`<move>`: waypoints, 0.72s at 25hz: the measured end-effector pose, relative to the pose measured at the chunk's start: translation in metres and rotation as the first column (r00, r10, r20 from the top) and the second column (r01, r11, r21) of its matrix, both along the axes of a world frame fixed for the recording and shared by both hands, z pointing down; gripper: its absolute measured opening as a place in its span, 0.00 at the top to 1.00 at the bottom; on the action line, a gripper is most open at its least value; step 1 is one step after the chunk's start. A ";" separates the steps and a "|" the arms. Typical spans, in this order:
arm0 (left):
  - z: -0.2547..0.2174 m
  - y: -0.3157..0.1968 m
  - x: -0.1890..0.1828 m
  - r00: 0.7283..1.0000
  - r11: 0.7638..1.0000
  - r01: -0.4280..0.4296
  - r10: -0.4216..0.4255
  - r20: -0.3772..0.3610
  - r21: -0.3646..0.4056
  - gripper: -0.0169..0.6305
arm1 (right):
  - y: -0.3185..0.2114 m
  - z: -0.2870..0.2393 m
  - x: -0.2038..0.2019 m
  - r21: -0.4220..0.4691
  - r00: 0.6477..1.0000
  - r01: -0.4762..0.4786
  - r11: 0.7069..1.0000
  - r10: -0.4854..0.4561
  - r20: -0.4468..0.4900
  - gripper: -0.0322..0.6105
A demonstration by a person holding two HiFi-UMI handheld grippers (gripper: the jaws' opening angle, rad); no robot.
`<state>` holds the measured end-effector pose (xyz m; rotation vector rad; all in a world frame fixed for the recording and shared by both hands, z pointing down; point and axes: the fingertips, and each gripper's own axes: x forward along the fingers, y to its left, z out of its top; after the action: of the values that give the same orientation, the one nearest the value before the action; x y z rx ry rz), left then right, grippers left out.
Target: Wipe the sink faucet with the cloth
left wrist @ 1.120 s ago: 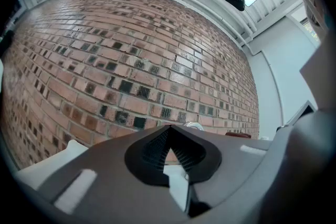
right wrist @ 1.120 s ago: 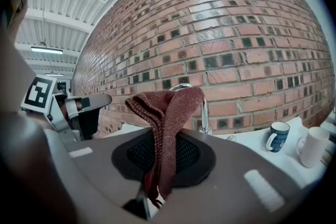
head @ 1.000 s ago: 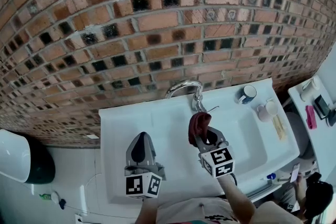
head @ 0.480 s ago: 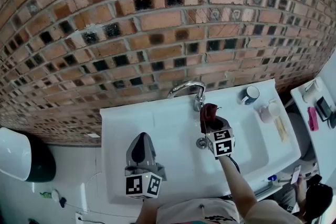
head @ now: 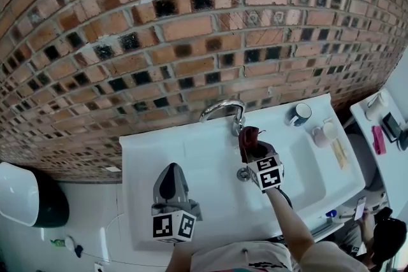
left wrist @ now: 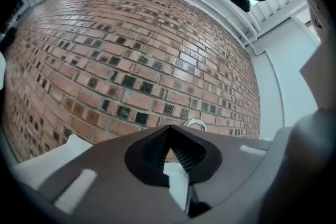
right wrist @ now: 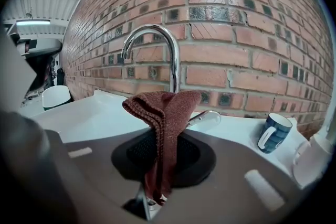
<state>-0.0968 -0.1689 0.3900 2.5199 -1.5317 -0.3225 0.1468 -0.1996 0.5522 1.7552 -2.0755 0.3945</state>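
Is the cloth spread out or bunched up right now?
Bunched: the cloth stands folded in a narrow peak, pinched between the right tongs.

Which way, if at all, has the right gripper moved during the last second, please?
Yes: the right gripper, holding the cloth, moved up the head view towards the faucet.

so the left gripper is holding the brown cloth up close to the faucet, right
Not the left one. The right gripper is holding the brown cloth up close to the faucet. The right gripper view shows the cloth pinched between its jaws.
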 end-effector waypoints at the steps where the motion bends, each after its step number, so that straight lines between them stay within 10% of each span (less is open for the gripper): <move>1: 0.000 0.000 0.000 1.000 1.000 0.001 -0.001 -0.002 -0.001 0.97 | 0.000 -0.002 0.001 0.003 1.000 0.001 1.000 -0.001 -0.009 0.88; 18: -0.001 0.000 -0.001 1.000 1.000 0.004 -0.004 -0.011 0.002 0.97 | -0.003 -0.053 0.027 0.104 0.996 -0.086 0.991 0.087 -0.001 0.88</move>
<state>-0.0981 -0.1691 0.3887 2.5128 -1.5335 -0.3376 0.1742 -0.2030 0.4989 1.9090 -2.0553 0.3110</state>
